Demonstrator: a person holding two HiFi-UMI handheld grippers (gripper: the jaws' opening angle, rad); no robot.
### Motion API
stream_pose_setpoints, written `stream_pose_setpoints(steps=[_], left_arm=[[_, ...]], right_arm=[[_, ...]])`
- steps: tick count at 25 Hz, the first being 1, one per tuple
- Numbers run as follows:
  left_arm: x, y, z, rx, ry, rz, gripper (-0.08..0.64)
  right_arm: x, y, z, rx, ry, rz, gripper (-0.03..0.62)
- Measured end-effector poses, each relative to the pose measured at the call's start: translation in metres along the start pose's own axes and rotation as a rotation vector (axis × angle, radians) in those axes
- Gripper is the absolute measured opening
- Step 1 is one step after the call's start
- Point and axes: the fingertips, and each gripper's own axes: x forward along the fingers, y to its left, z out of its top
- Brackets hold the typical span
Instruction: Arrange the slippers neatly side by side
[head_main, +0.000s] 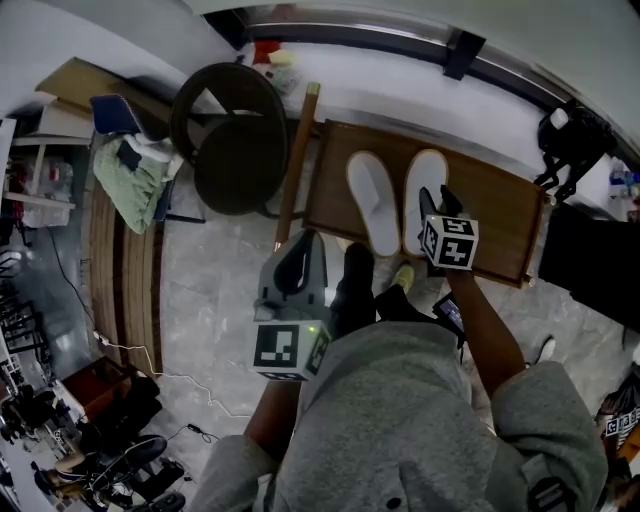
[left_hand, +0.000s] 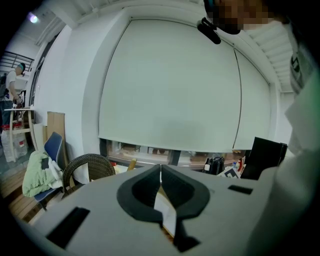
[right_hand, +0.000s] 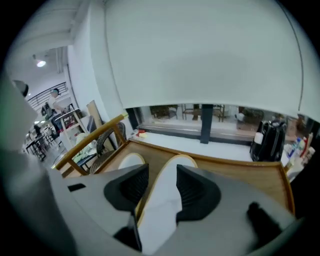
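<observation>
- Two white slippers lie on the wooden bench (head_main: 500, 205), toes pointing away from the person.
- The left slipper (head_main: 373, 200) and the right slipper (head_main: 425, 185) lie side by side, roughly parallel. A narrow strip of wood shows between them, and their toe ends are about level.
- The right claw (head_main: 438, 205) hangs over the heel end of the right slipper, pointing forward and down. Its marker cube hides that heel in the head view.
- In the right gripper view, the right claw (right_hand: 162, 170) has its jaws set wide apart. The right slipper (right_hand: 160, 210) shows in the gap between them, and the pads are not pressed on it. The left slipper (right_hand: 131, 161) lies just left of the left jaw, on the same bench (right_hand: 235, 172).
- The left claw (head_main: 305, 250) is held close to the person's body, short of the bench and well apart from both slippers.
- In the left gripper view, the left claw (left_hand: 160, 170) has its jaws brought together, tips meeting, with nothing clamped between them.
- A dark wicker chair (head_main: 235, 135) stands on the floor to the left of the bench.
</observation>
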Motion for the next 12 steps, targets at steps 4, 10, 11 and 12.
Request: stream_pose_setpoints(steps=[4,10,11,12], left_arm=[[-0.001,0.003,0.000,-0.007,-0.003,0.019,0.020],[-0.009,0.021,0.001,-0.017,0.000,0.067,0.020],[-0.009,0.025,0.001,-0.020,0.002,0.075,0.020],[-0.010,0.029,0.001,-0.022,0.003,0.081,0.020]], right_arm=[[0.002,0.052,0.010,-0.147,-0.036,0.109,0.160],[0.031,0.100,-0.021,-0.186,0.082,0.220,0.160],[0.036,0.102,-0.026,-0.186,0.101,0.223,0.160],[0.041,0.104,-0.030,-0.187,0.119,0.223,0.160]])
